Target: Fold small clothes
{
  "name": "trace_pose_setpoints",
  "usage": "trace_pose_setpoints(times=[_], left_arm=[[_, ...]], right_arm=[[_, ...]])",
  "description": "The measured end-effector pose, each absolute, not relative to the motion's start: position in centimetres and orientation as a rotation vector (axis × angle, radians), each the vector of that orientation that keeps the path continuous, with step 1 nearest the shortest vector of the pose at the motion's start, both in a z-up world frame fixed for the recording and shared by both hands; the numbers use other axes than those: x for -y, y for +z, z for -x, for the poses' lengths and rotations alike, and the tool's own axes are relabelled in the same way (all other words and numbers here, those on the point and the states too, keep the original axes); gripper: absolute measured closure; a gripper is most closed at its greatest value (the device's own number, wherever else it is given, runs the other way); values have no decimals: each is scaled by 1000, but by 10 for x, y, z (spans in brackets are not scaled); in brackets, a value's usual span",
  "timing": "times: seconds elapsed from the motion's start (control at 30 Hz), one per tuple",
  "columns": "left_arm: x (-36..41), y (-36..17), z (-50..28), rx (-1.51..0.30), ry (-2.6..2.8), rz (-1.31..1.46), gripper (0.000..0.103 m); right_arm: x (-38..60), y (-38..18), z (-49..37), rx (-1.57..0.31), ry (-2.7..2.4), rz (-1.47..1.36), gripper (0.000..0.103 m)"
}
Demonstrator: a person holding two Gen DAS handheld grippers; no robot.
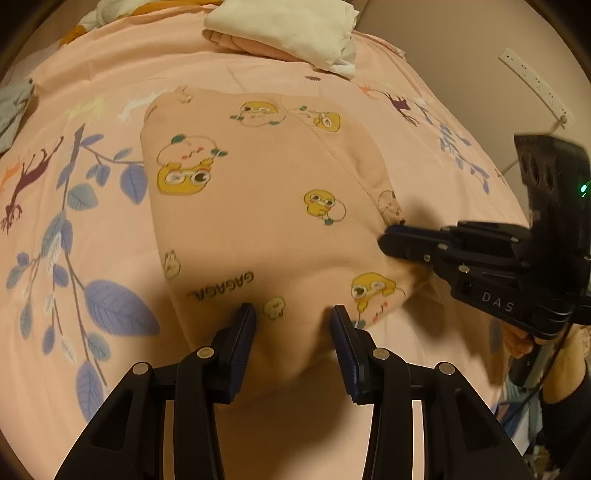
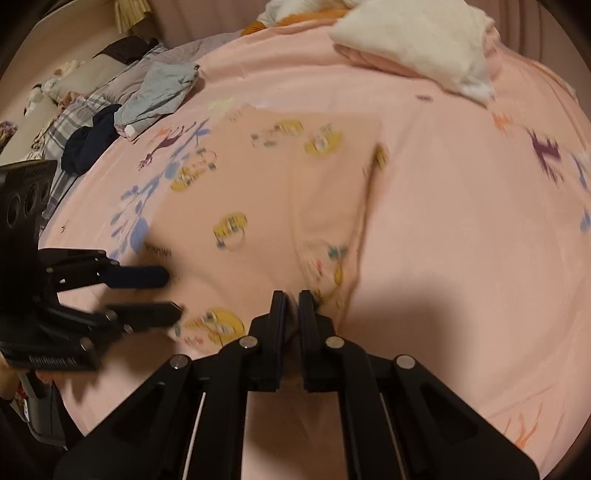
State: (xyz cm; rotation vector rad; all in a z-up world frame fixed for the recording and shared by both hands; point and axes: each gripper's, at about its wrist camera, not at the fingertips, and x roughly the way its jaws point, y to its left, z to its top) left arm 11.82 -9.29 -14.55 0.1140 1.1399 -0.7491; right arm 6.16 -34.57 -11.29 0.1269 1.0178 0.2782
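A small pink garment with yellow duck prints (image 1: 266, 206) lies partly folded on the pink bedsheet; it also shows, blurred, in the right wrist view (image 2: 280, 206). My left gripper (image 1: 293, 319) is open, its fingers resting on the garment's near edge, and it shows from the side in the right wrist view (image 2: 173, 293). My right gripper (image 2: 291, 299) is shut on the garment's near right edge. In the left wrist view the right gripper (image 1: 388, 242) pinches the garment's right side.
A folded white and pink stack (image 1: 288, 29) lies at the far side of the bed (image 1: 92, 92). Loose grey, plaid and dark clothes (image 2: 122, 110) are piled at the far left. A wall power strip (image 1: 535, 85) is at the right.
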Motion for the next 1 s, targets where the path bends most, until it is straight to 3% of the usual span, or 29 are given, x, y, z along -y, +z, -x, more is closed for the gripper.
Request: trace_pose_setpoints(times=[0.2,0.4,0.67,0.73,0.8,1.0], left_arm=[[74,-146,-105,-1143,-764,-70,61],[51,-129,-106,-1133,-786,34,61],[67,-106,-196,-1076,-684,159,61],[73,-114,-224,-1098,-659,219,78],[75,-121,-243,-1113,-642,268,87],[94,-150,-286,-1148,-557,232,93]], right_arm=[[352,-113,-51,-1034,277,-145,97],[356,-91,-33,-982,306,-183,87],[349,-84,-55,-878,331,-257,87],[345,-90,-62,-878,334,-264,87],[344,-97,-68,-891,332,-278,87],[351,-114,-67,-938,329,-298,93]])
